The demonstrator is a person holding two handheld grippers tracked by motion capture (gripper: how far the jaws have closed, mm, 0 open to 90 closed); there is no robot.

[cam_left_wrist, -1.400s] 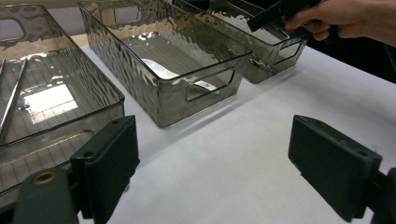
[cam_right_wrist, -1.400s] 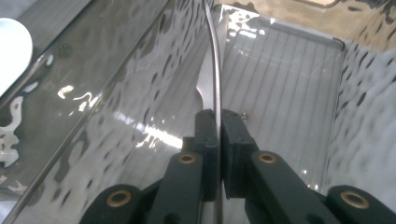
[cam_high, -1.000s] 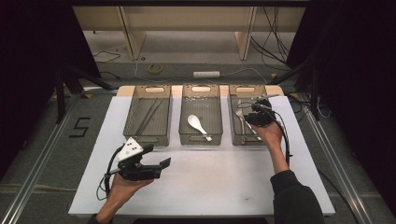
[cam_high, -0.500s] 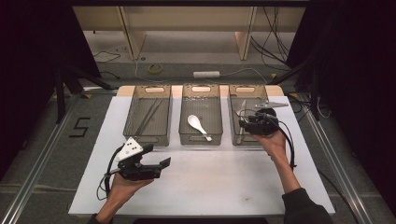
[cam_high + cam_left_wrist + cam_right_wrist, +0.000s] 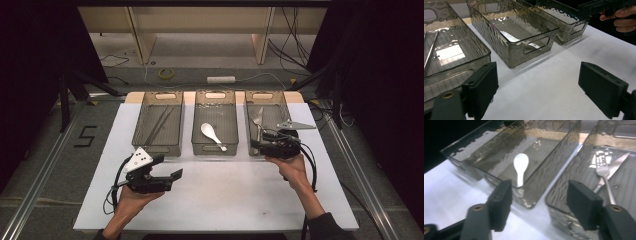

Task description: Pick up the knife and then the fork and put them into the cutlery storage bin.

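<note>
1. A white counter (image 5: 215, 195) stands in a dark room, with pale shelving and loose cables on the floor beyond it. Three smoky clear bins sit in a row along its far half.
2. The left bin (image 5: 159, 122) holds thin metal rods that could be chopsticks. The high view shows them whole, while the left gripper view catches just one end.
3. The left gripper (image 5: 172, 179) is held above bare counter in front of the left bin. Its jaws stand wide apart with nothing between them.
4. The middle bin (image 5: 215, 122) holds a white spoon (image 5: 213, 135), bowl toward the far end. The right gripper view shows the spoon (image 5: 520, 167) plainly; in the left gripper view it is a pale shape behind the bin wall.
5. The right bin (image 5: 267, 120) holds a fork (image 5: 605, 176) and a knife (image 5: 617, 163), the fork lying across the knife. Seen from above they are thin bright streaks.
6. The right gripper (image 5: 255, 146) hovers at the near end of the right bin. Its jaws have just been opening and hold nothing; the fork lies just beyond them, untouched.
</note>
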